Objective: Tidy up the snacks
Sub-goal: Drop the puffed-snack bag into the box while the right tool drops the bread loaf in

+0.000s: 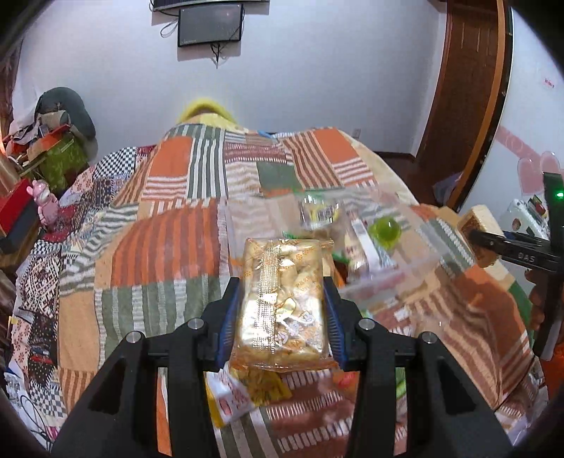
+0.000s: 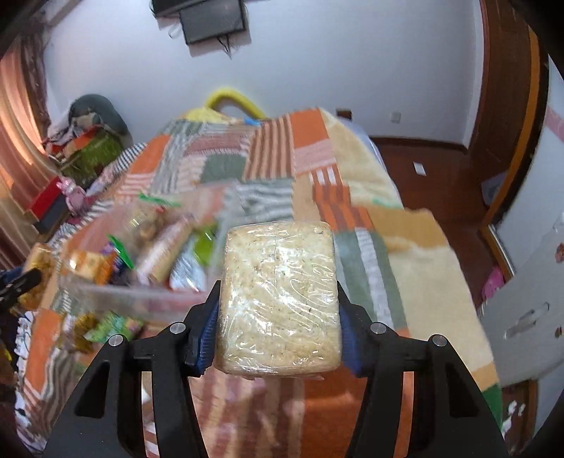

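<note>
Left wrist view: left gripper (image 1: 281,310) closed onto a golden snack pack (image 1: 281,303), blue pads pressing both long sides, pack lifted off the patchwork blanket (image 1: 169,246). Pack is clear-wrapped with gold print, pale pieces inside, lying flat between the fingers. Under the gripper, loose yellow snack packets (image 1: 243,394) lie on the blanket. Just ahead and to the right sits a clear plastic box (image 1: 387,264) with several snacks in it, a green round jelly (image 1: 387,228) among them; contents blurred, can't tell the rest. Far right edge: right gripper (image 1: 486,243) seen side-on, gripping a pale wrapped block (image 1: 476,225), above the box's right side. Wall screen (image 1: 210,25) at top, brown door (image 1: 465,81) on the right, pile of clutter (image 1: 53,141) on the left.

Right wrist view: right gripper (image 2: 278,310) clamped on a pale rice-cracker block (image 2: 280,303) in clear wrap, pads on both sides, block held above the blanket (image 2: 352,197). Clear plastic box (image 2: 141,260) sits ahead to the left, motion-blurred, filled with mixed packets, orange and green ones visible. At the left edge the left gripper (image 2: 24,282) shows partly with the golden pack (image 2: 42,260), beside the box. A few packets (image 2: 105,327) lie on the blanket near the box's near wall.
</note>
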Motion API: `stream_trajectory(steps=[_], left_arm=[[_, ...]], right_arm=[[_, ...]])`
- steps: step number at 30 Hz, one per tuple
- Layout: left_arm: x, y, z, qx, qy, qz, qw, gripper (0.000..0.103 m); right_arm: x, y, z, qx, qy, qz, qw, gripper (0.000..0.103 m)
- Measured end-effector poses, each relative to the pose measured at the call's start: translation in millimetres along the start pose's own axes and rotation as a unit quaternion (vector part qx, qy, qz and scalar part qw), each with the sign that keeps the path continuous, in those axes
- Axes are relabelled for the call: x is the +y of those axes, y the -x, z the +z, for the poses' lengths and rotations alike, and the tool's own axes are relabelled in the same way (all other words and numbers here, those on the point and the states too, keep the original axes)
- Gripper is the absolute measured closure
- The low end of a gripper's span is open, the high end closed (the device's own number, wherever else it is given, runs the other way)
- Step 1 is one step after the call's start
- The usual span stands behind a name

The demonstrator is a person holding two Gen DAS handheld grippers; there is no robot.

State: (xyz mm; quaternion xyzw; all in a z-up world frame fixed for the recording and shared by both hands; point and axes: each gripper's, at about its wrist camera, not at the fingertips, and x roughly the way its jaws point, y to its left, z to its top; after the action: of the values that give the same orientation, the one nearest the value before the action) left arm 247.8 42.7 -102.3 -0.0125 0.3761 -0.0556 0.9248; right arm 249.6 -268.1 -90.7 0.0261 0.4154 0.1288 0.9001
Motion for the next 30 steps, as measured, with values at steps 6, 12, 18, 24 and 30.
stream_trajectory(steps=[6,12,18,24,30], left_arm=[[9,-17,26,-0.009,0.013,0.008,0.9998,0.059],[14,-41,43,-0.005,0.016,0.013,0.9998,0.059],[15,-73,52,0.008,0.012,0.012,0.9998,0.059],[18,-104,56,0.028,0.017,0.005,0.9994,0.059],[17,-112,55,0.028,0.013,-0.002,0.9995,0.059]], right_arm=[[31,-1,27,-0.029,0.019,0.033,0.999,0.051],[62,-24,36,-0.027,0.042,0.058,0.997,0.051],[84,-58,37,-0.004,0.059,0.068,0.996,0.051],[89,-86,37,0.022,0.06,0.071,0.995,0.051],[91,-92,33,0.035,0.062,0.07,0.995,0.05]])
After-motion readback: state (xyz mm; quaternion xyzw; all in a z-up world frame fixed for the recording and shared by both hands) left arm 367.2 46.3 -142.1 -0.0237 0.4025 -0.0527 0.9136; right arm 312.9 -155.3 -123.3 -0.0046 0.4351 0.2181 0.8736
